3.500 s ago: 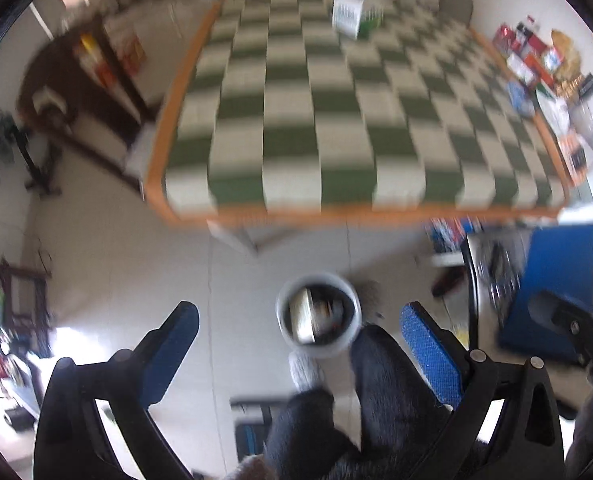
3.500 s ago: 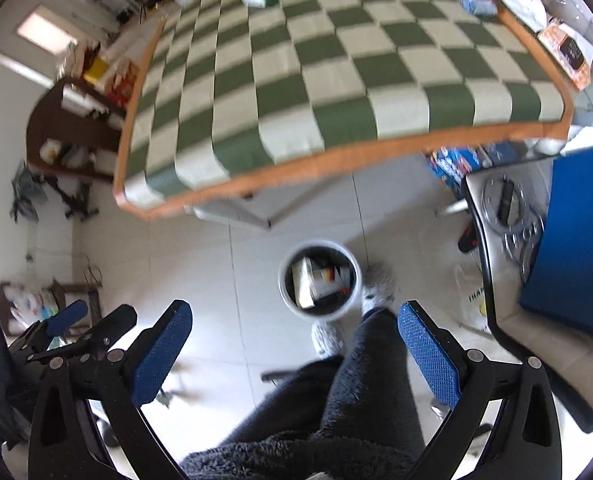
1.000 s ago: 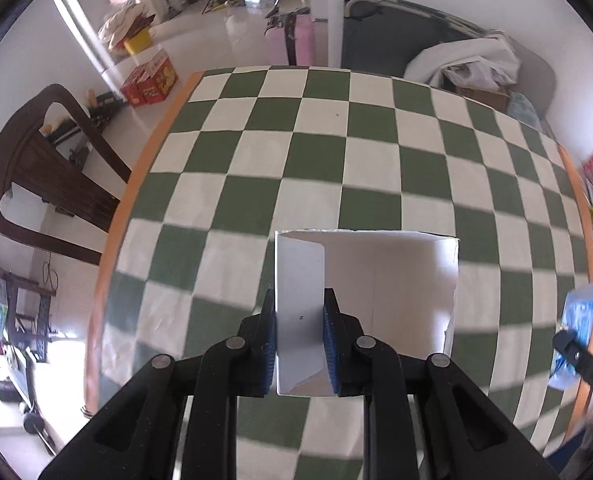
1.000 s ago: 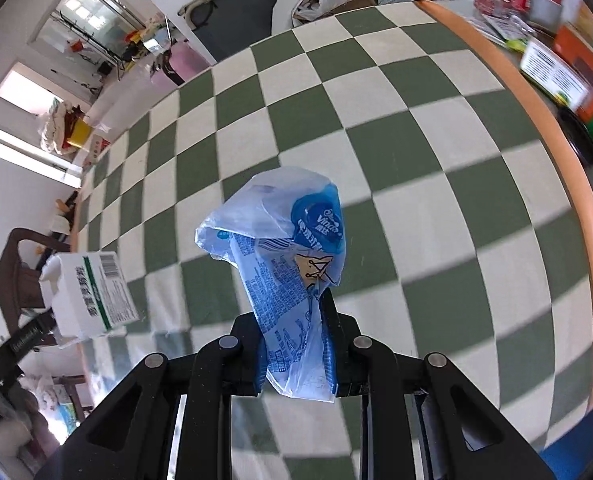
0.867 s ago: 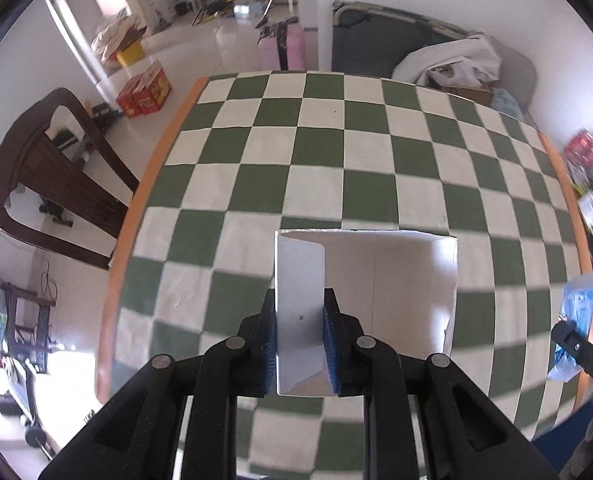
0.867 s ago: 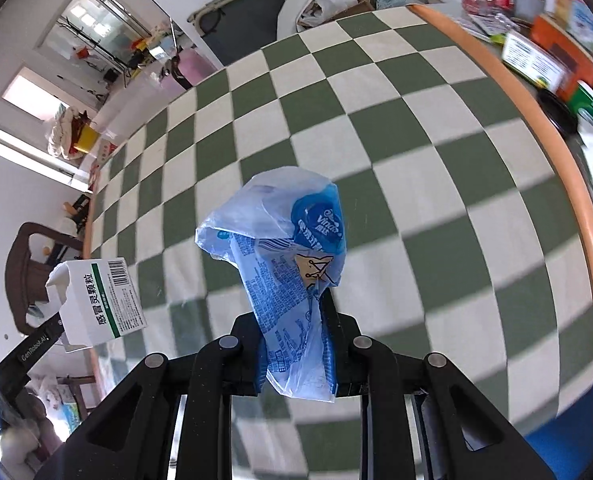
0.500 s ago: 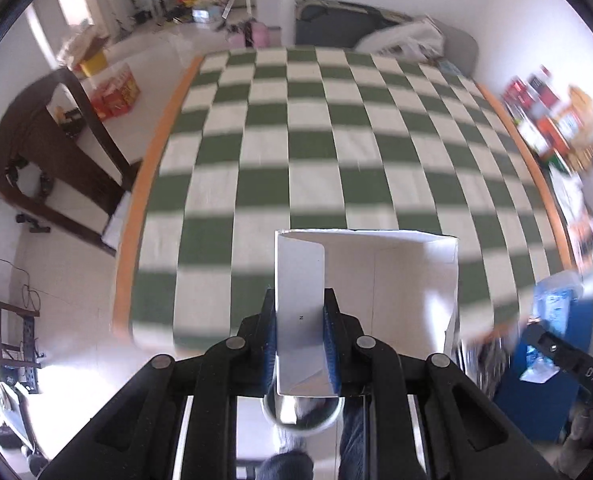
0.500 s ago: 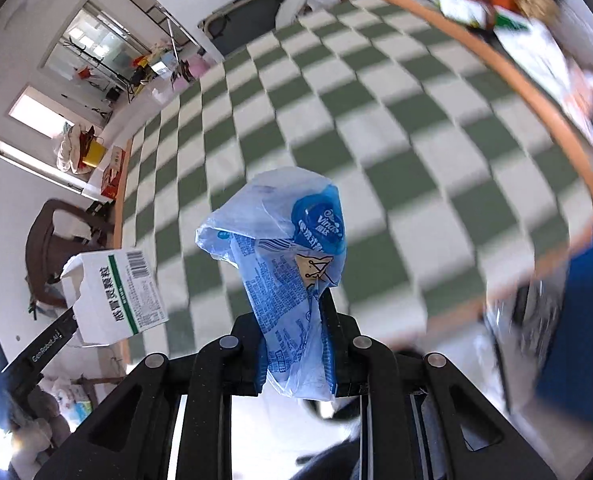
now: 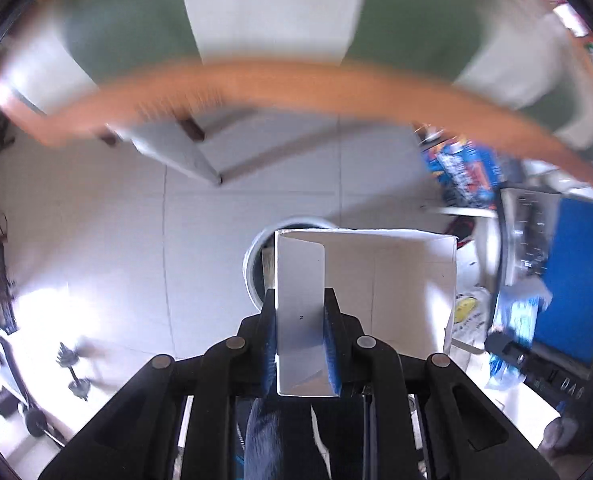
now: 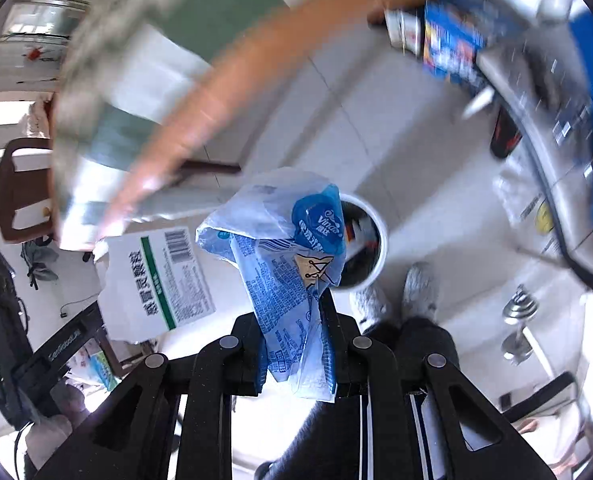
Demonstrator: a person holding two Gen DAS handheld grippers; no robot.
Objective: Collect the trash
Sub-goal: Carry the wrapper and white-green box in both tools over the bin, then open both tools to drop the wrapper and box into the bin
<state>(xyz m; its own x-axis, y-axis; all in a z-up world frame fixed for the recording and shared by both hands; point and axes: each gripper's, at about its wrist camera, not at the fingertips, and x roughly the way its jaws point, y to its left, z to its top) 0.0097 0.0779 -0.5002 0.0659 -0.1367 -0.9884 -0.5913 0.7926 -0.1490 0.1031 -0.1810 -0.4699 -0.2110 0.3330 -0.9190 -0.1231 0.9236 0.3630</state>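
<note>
- Between the left gripper's (image 9: 301, 344) jaws: a flap of the white cardboard box (image 9: 376, 276), clamped by the blue pads (image 9: 331, 356), jaws narrow.
- Box is open, inside face toward the left wrist camera, body extends ahead and to the right of the jaws.
- Just ahead of and below the left jaws: round white trash bin (image 9: 252, 264), mostly hidden behind the box, only its left rim showing.
- Between the right gripper's (image 10: 296, 344) jaws: crumpled blue-and-white plastic wrapper (image 10: 284, 248), pinched low, jaws nearly together; wrapper sticks up and forward past the tips.
- Right wrist view: bin (image 10: 370, 240) sits just beyond the wrapper, right of the jaw line, dark inside with some trash in it; contents too blurred to name.
- Left of the right jaws, same view: the box's printed side (image 10: 156, 284), green stripe and barcode, held by the left gripper (image 10: 60, 344) coming in from lower left.
- Right of the left jaws, left wrist view: the right gripper (image 9: 512, 350) with the wrapper (image 9: 516, 316) in it.
- Below the right jaws: person's legs in dark trousers (image 10: 424, 344), grey slippers (image 10: 418, 284) on the white tiled floor (image 10: 436, 200), next to the bin.
- Far ahead of both jaws: checkered green-and-white table with orange edge (image 9: 296, 80), heavily motion-blurred.
- Far right of the left jaws: blue panel (image 9: 576, 276).
- Dumbbell on the floor (image 10: 518, 320), right of the right jaws.
</note>
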